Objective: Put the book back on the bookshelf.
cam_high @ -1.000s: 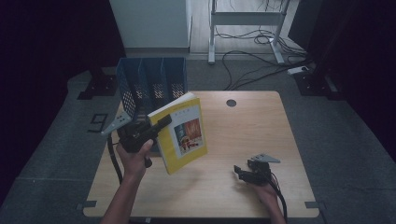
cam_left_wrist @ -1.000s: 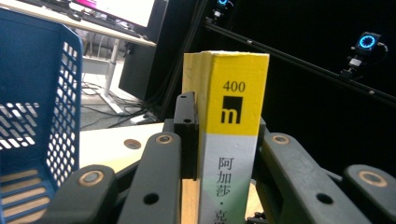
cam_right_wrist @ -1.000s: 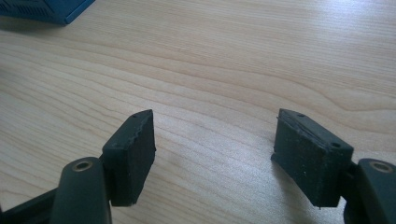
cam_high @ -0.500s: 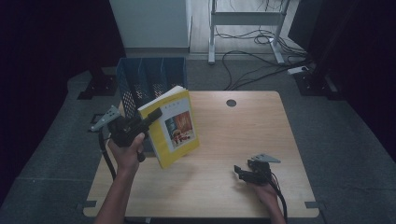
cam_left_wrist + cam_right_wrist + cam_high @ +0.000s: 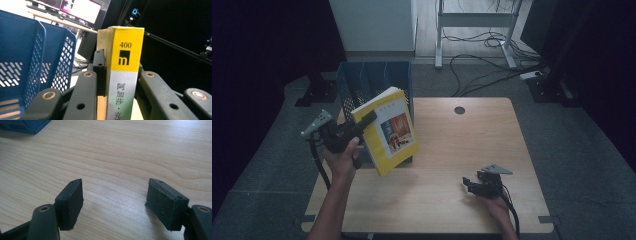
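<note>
Running the rig remotely here, quick status. Biggest thing first: the wooden table (image 5: pixel 447 150), and on its far-left corner the blue file rack (image 5: pixel 374 92), an upright slotted organizer with perforated walls that I'll use as my landmark. The yellow book (image 5: pixel 387 130) is up in the air just in front of that rack, tilted, cover facing the camera, lower corner hanging just over the table and not resting on it as far as I can tell. My left gripper (image 5: pixel 362 122) has it clamped across its thickness near the spine, pads pressed on both covers, no slack I can see. So I'd call this the carry step: book lifted, not yet slotted. Next move, as I judge it, is to square the book up so it stands vertical, line the bottom edge over one of the rack's slots and lower it in without catching a divider. My right gripper (image 5: pixel 482 186) sits well away from the rack, near the table's front right, jaws wide apart with nothing but bare wood between them. Writing: the spine (image 5: pixel 125 75) reads "400" above a black square with an "m", then Chinese characters 阿加莎 · 克 running down before they cut off. Cover text is too small to read.
</note>
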The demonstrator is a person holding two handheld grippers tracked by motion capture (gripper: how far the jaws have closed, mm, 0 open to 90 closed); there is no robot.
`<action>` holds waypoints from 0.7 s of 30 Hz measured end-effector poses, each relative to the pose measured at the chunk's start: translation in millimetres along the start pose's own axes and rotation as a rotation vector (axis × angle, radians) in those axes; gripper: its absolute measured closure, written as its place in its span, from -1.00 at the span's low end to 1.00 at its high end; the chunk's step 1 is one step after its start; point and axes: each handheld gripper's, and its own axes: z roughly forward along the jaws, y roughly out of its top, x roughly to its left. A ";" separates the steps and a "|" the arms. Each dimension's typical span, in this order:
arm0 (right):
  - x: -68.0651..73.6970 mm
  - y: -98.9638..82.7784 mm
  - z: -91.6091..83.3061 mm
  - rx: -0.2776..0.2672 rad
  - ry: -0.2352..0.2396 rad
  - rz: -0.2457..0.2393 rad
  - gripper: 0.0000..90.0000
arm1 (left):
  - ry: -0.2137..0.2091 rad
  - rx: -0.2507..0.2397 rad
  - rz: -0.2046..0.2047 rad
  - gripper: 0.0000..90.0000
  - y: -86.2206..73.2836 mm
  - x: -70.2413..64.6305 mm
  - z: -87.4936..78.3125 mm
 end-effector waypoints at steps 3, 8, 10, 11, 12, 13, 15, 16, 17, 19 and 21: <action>-0.6 0.1 -0.2 0.000 0.000 0.003 -0.37 | 0.006 -0.008 -0.001 0.68 2.3 1.8 -1.8; -0.7 0.1 -0.3 0.001 -0.001 0.004 -0.37 | 0.025 -0.018 -0.001 0.68 5.5 5.8 -5.0; -0.7 0.1 -0.3 0.001 -0.001 0.004 -0.37 | 0.033 -0.027 -0.001 0.68 5.9 7.7 -6.1; -0.7 0.1 -0.3 0.001 -0.001 0.004 -0.37 | 0.035 -0.034 0.002 0.68 5.8 8.3 -6.7; -0.7 0.1 -0.3 0.001 -0.001 0.005 -0.37 | 0.036 -0.037 0.006 0.68 5.8 8.9 -7.0; -0.8 0.1 -0.3 0.001 -0.001 0.004 -0.37 | 0.037 -0.035 0.008 0.68 5.9 9.4 -6.8; -0.7 0.1 -0.3 0.001 -0.001 0.005 -0.37 | 0.045 -0.028 0.007 0.68 5.9 10.9 -5.8; -0.7 0.1 -0.3 0.001 -0.001 0.004 -0.37 | 0.049 -0.025 0.007 0.68 5.4 11.9 -5.1; -0.7 0.1 -0.3 0.001 -0.001 0.005 -0.37 | 0.052 -0.023 0.007 0.68 4.9 12.4 -4.6; -0.7 0.1 -0.3 0.001 -0.001 0.005 -0.37 | 0.058 -0.025 0.006 0.68 4.2 13.2 -3.7; -0.8 0.1 -0.3 0.000 -0.001 0.005 -0.37 | 0.064 -0.025 0.007 0.68 4.2 14.0 -2.8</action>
